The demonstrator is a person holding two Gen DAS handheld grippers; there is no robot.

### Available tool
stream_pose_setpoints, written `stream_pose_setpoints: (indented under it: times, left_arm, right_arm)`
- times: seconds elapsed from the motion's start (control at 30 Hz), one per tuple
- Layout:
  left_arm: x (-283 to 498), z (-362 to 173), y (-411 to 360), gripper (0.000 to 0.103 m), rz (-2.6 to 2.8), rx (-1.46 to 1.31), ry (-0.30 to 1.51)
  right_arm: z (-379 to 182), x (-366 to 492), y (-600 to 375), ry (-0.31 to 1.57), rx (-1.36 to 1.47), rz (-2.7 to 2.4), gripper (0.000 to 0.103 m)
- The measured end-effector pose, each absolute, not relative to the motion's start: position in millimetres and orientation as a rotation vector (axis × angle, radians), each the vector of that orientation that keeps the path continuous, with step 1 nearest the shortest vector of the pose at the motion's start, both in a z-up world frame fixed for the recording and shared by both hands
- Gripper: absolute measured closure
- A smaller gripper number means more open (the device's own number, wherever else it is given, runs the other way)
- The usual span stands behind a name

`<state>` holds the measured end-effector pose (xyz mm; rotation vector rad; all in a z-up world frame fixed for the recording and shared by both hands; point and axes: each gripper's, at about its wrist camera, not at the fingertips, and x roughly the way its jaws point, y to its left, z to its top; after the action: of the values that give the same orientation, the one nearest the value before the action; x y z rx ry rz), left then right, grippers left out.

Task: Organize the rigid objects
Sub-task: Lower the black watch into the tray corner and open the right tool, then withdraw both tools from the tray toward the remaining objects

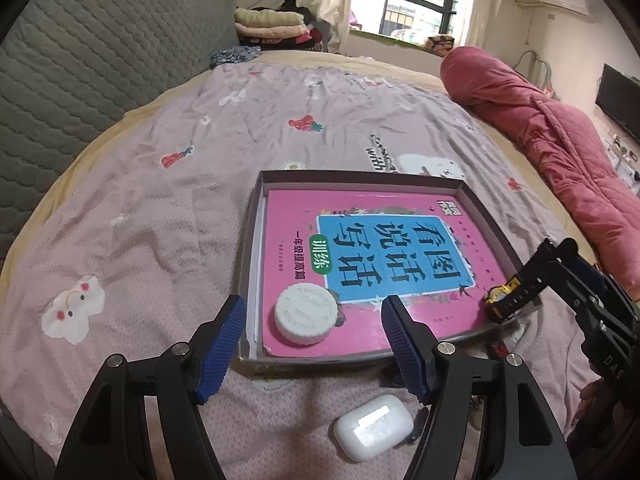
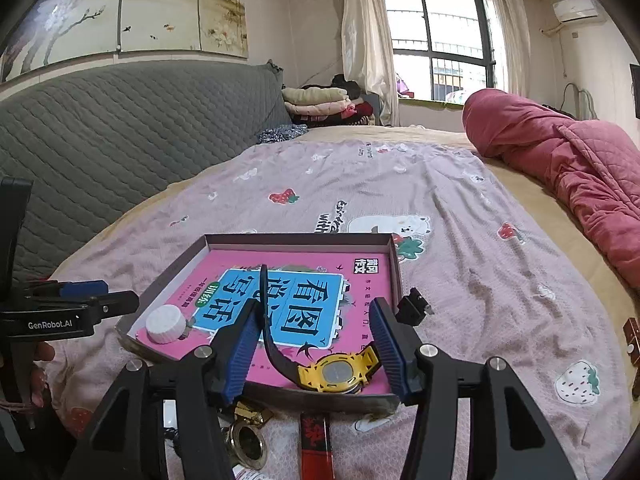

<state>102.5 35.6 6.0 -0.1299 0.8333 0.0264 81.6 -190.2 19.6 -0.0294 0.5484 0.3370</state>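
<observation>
My own fingers hide much here. In the left wrist view, my left finger [image 1: 220, 344] covers the near left corner of the shallow box [image 1: 360, 178], and the white earbud case [image 1: 374, 433] is partly hidden behind my right finger. The black charger is not visible there.

In the right wrist view, the watch [image 2: 334, 376] lies partly behind my blue pads, so I cannot tell where its near strap ends. Below the box rim, a brass round thing [image 2: 246, 442] and a red and black object [image 2: 316, 446] are cut by the picture's lower edge; I cannot say what they are. A brown item [image 2: 632, 334] at the right edge is also cut off. The small print on the pink book [image 2: 360, 280] is too small to read.
</observation>
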Motion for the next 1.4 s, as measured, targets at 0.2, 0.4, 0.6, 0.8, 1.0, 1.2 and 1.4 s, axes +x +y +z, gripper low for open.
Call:
stream_pose_setpoints:
  times: [0.2, 0.4, 0.6, 0.8, 1.0, 1.2, 1.4]
  left_arm:
    - [91, 10, 32, 0.031, 0.012, -0.116, 0.828]
    - [76, 17, 31, 0.031, 0.001, -0.094, 0.819]
    - [65, 18, 36, 0.031, 0.004, -0.089, 0.824]
    - [55, 14, 36, 0.031, -0.007, -0.084, 0.837]
    - [45, 6, 22, 0.031, -0.050, -0.047, 0.859]
    - [40, -1, 16, 0.031, -0.081, -0.021, 0.883]
    - [35, -5, 14, 0.031, -0.102, -0.011, 0.902]
  right_arm:
    - [29, 69, -195, 0.532, -0.020, 0.334, 0.048]
    - [35, 59, -199, 0.526, -0.006, 0.324, 0.048]
    - [40, 50, -201, 0.521, -0.002, 0.310, 0.048]
    - [40, 42, -202, 0.530, -0.009, 0.299, 0.048]
    - [41, 33, -210, 0.539, -0.003, 0.282, 0.048]
    - [38, 25, -213, 0.554, -0.011, 0.274, 0.048]
    - [36, 21, -211, 0.564, -0.026, 0.280, 0.048]
